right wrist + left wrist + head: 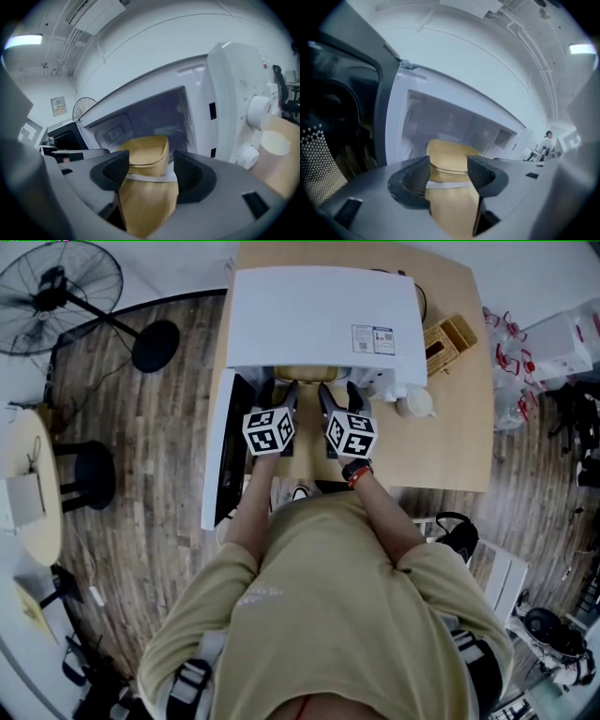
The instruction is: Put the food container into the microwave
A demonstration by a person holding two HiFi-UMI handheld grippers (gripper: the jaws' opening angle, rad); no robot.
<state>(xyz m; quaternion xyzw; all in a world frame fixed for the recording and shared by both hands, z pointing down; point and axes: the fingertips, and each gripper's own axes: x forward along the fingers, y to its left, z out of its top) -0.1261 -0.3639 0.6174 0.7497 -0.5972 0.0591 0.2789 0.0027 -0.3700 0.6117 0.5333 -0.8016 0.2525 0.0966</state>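
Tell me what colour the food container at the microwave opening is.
Tan with a thin white band; the rounded food container shows best in the right gripper view.

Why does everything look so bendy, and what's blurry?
Left gripper view and right gripper view: the wide lens bends the microwave's edges, the corners go black, and the close-up yellow food container looks soft. Head view: sharper, though the floor curves outward.

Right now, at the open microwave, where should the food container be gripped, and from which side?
Grip the food container at its white band, from the front, opposite the microwave. The left hand-held gripper and right hand-held gripper clamp it so, its far end pointing into the cavity.
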